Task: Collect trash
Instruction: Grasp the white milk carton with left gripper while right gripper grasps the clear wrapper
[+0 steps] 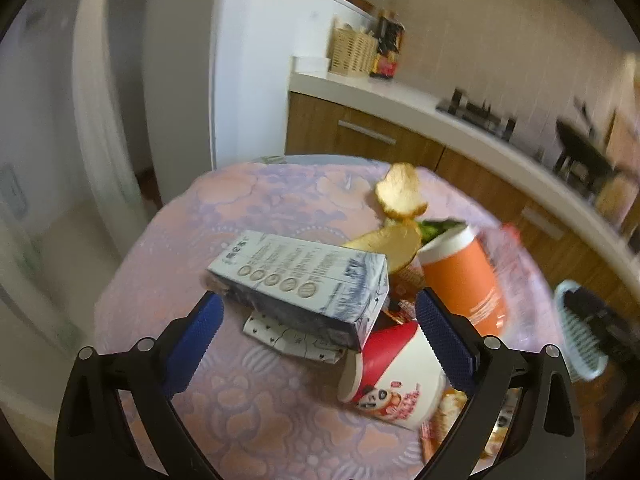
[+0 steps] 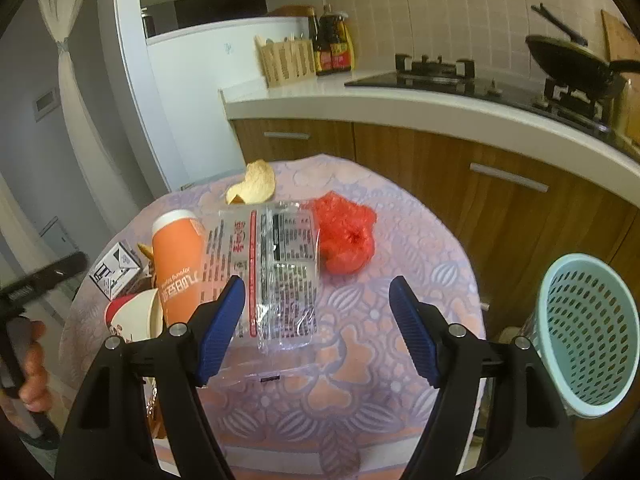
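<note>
In the left wrist view, the left gripper (image 1: pixel 320 308) is hovering with its blue fingers (image 1: pixel 192 348) spread wide, pinching nothing. A blue-and-white carton (image 1: pixel 300 276) is lying on its side between the fingertips, resting on a crumpled patterned wrapper (image 1: pixel 296 340). Just right of it a red-and-white paper cup (image 1: pixel 394 376) is lying tipped over, close against the right finger. Behind that an orange bottle (image 1: pixel 464 276) is leaning, with fruit peels (image 1: pixel 400 196) farther back. All are sitting on the round table (image 1: pixel 240 400) with its floral cloth. A pale green mesh basket (image 1: pixel 580 332) is showing blurred past the table's right edge.

In the right wrist view, the right gripper (image 2: pixel 318 300) is also holding its fingers (image 2: pixel 222 328) wide apart and empty. A clear printed plastic wrapper (image 2: pixel 276 272) is lying between them, touching the orange bottle (image 2: pixel 180 264) on its left. A crumpled red plastic bag (image 2: pixel 346 240) is sitting just behind the wrapper, and the peel (image 2: pixel 256 184) beyond. The carton (image 2: pixel 116 270) and cup (image 2: pixel 134 314) are crowding the table's left side. The basket (image 2: pixel 588 344) is standing off the table (image 2: pixel 360 380) to the right, beside the wooden cabinets (image 2: pixel 500 200).
</note>
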Demonstrator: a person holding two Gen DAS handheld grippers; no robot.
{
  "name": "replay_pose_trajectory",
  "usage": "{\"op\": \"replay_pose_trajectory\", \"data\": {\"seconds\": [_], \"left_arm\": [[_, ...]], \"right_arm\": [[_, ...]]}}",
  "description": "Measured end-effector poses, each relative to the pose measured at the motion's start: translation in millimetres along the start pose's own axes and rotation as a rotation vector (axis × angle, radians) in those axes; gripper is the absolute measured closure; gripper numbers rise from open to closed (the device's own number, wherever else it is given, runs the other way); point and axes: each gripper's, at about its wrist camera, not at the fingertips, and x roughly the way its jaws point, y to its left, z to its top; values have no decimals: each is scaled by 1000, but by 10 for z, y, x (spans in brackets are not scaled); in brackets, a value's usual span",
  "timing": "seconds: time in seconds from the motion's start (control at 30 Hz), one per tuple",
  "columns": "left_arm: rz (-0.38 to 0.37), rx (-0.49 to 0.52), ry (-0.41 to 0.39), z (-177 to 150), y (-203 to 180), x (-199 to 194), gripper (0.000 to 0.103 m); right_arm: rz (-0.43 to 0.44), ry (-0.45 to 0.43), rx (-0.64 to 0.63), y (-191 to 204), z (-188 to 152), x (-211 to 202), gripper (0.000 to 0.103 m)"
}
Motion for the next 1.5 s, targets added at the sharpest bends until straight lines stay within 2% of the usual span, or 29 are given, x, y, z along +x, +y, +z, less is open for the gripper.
{"op": "replay_pose_trajectory", "data": {"seconds": [0.03, 0.1, 0.13, 0.27, 0.53, 0.63, 0.8, 0.9, 0.97, 1.0, 1.07, 1.1, 1.13, 1.2, 1.37, 1.5], "left_arm": [[47, 34, 9, -40, -60, 48, 10], [78, 49, 24, -102, -56, 83, 13], [82, 32, 26, -135, 1, 69, 17], [82, -50, 6, -182, 306, -80, 18], [214, -117, 51, -384, 876, -206, 19], [166, -141, 59, -409, 983, -244, 17], [48, -157, 78, -304, 869, -135, 13], [79, -138, 93, -209, 696, 32, 13], [109, -130, 117, -159, 603, 177, 14], [110, -134, 127, -148, 588, 236, 15], [123, -151, 153, -132, 600, 345, 28], [126, -155, 167, -129, 605, 402, 43], [124, -158, 174, -135, 611, 430, 48], [126, -167, 160, -145, 612, 434, 49], [121, -164, 78, -144, 586, 265, 51], [123, -136, 21, -104, 500, 108, 51]], "right_arm": [[-3, 5, -3, 1, -8, 2, 32], [-5, 9, -9, -1, -23, 1, 32], [-6, 8, -12, 5, -32, -5, 32], [2, 17, -15, 23, -59, 16, 32], [3, 20, -33, 101, -117, 21, 32], [4, 19, -27, 79, -117, 18, 32], [-6, 8, -32, 67, -110, 17, 32], [-17, -11, -45, 55, -113, -8, 32], [-8, -26, -48, 35, -113, -32, 27], [3, -31, -49, 28, -116, -43, 23], [39, -35, -51, 24, -129, -61, 21], [48, -37, -53, 31, -133, -66, 21], [46, -40, -56, 34, -135, -65, 21], [23, -41, -55, 27, -113, -28, 21], [83, -3, -15, -55, 32, 204, 20], [147, 53, 23, -128, 101, 463, 11]]}}
